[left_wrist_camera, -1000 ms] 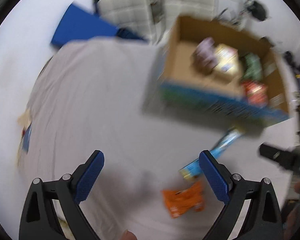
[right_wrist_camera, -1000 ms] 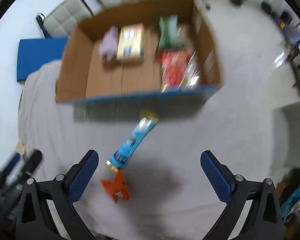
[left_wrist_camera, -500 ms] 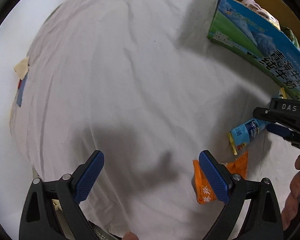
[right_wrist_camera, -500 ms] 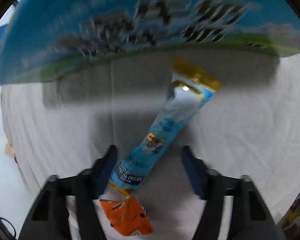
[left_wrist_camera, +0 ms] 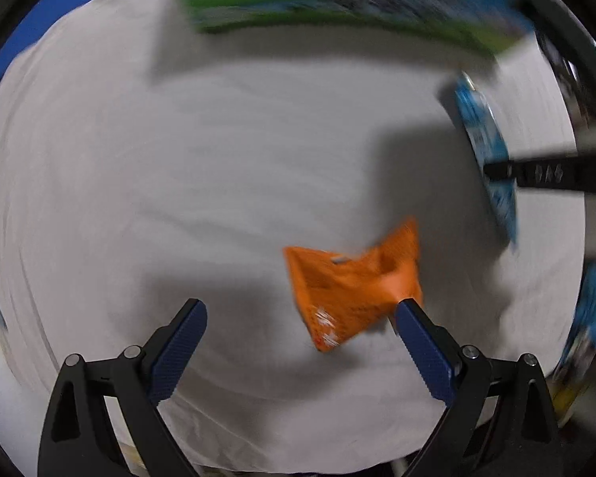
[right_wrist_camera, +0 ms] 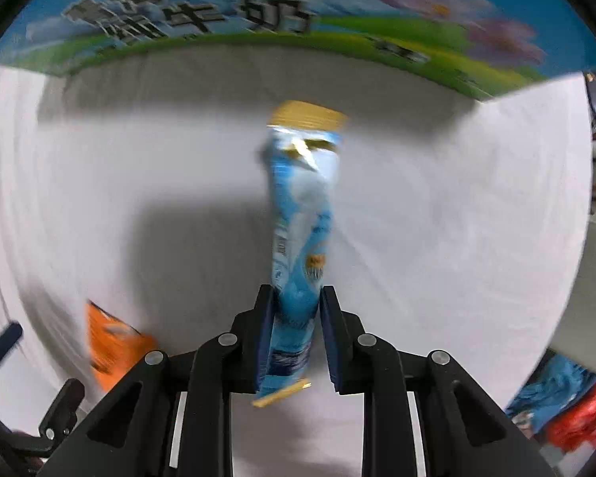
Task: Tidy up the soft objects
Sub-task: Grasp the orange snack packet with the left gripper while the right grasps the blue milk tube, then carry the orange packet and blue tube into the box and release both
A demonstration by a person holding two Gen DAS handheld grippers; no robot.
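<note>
My right gripper [right_wrist_camera: 296, 298] is shut on a long blue snack packet [right_wrist_camera: 302, 214] with gold ends, which sticks out forward between the fingers. The same packet [left_wrist_camera: 484, 147] shows at the right of the left wrist view, held by the right gripper's black finger [left_wrist_camera: 536, 175]. An orange snack packet [left_wrist_camera: 353, 286] lies on the white cloth, just ahead of my open left gripper [left_wrist_camera: 298, 310], close to its right finger. It also shows low left in the right wrist view [right_wrist_camera: 111, 342].
A cardboard box with a blue and green printed side [right_wrist_camera: 282, 12] stands on the white cloth [left_wrist_camera: 178, 159] just beyond the packets; it also shows in the left wrist view [left_wrist_camera: 337, 0]. Blue and red bags [right_wrist_camera: 568, 413] lie off the cloth's right edge.
My right gripper has closed on the blue packet and lifted its far end. My left gripper has swung right and come down, bringing the orange packet between its open fingers.
</note>
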